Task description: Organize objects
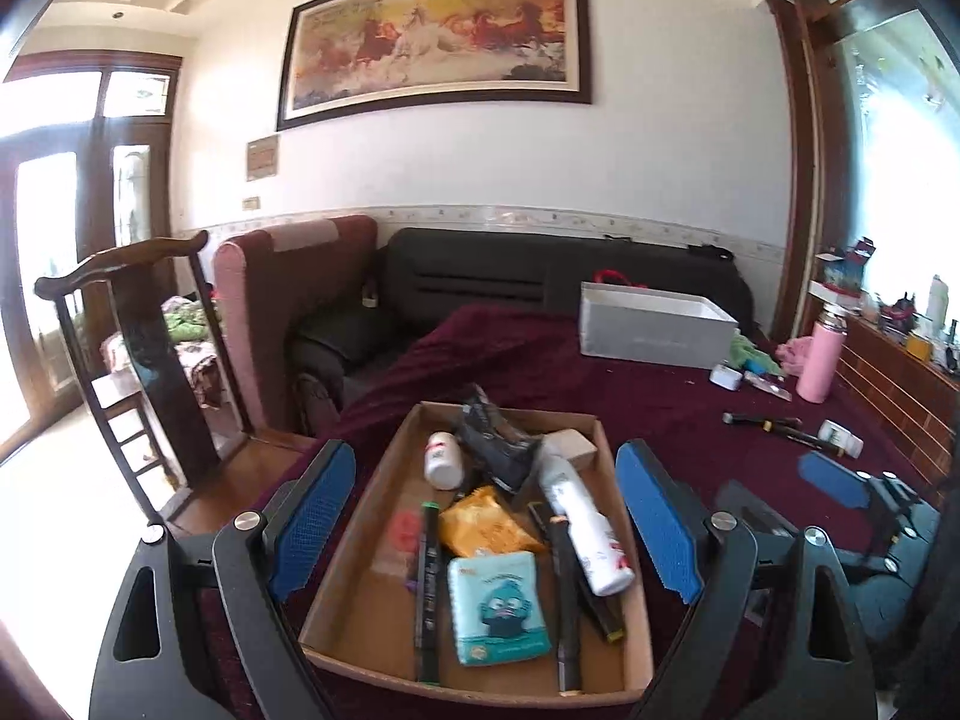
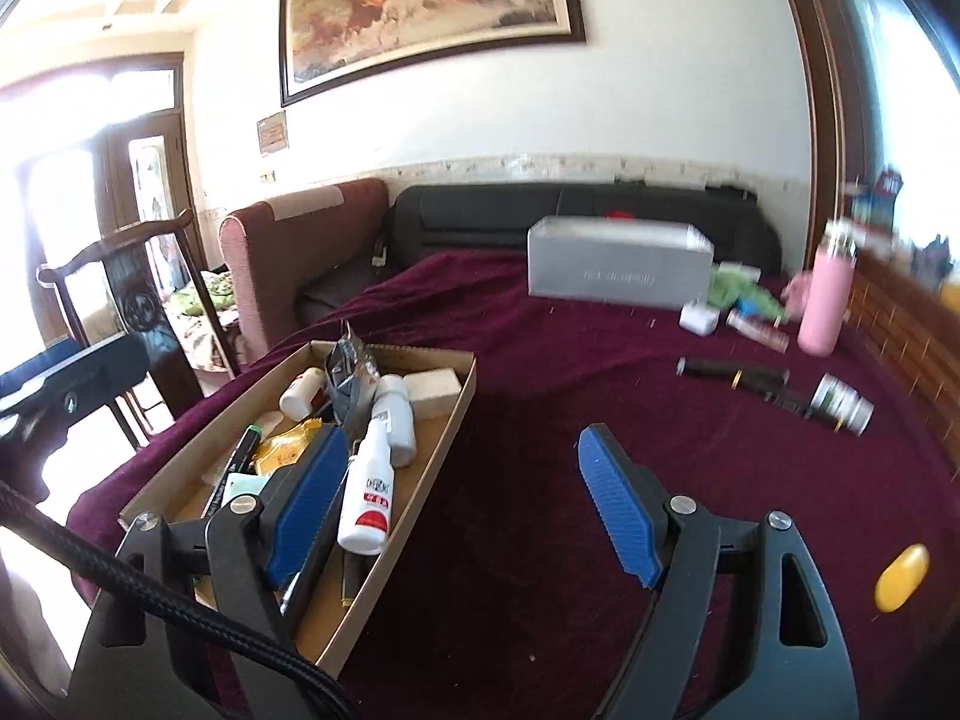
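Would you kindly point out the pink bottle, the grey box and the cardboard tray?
pink bottle (image 1: 817, 363), left wrist view, mid body.
grey box (image 2: 618, 279), right wrist view, front wall.
cardboard tray (image 1: 372, 624), left wrist view, bare floor.

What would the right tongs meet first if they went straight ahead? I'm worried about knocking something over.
Probably just the bare purple cloth: the open right tongs point down beside the cardboard tray. Farther along stands the grey box, though depth is unclear.
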Demonstrator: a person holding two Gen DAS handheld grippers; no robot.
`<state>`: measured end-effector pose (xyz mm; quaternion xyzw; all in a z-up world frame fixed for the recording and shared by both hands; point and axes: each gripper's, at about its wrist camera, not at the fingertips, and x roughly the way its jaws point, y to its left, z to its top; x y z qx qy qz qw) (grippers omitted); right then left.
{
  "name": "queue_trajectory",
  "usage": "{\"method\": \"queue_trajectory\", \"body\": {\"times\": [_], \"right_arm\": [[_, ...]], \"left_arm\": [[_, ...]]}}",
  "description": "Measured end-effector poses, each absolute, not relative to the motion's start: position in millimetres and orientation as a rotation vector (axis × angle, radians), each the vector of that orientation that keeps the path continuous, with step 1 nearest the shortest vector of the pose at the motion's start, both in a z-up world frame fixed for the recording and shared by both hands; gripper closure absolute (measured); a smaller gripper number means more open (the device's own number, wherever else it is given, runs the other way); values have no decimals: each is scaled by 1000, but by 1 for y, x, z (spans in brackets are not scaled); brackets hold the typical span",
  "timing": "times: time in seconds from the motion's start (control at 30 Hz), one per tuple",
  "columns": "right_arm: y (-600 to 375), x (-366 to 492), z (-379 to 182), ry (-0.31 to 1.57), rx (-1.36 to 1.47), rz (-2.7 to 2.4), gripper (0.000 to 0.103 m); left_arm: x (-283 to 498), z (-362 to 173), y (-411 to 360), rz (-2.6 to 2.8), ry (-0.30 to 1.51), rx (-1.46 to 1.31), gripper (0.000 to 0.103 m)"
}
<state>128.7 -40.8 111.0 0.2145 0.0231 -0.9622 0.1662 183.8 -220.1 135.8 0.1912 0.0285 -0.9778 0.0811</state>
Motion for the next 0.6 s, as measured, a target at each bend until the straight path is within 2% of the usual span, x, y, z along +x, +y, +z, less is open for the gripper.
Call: {"method": "queue_trajectory", "body": {"times": [0.23, 0.6], "right_arm": [[-49, 132, 106, 138, 622, -2752, 21], [-60, 135, 101, 185, 663, -2731, 21]], "left_arm": [[179, 128, -229, -2791, 88, 602, 18], [173, 115, -219, -2710, -41, 681, 18]]}}
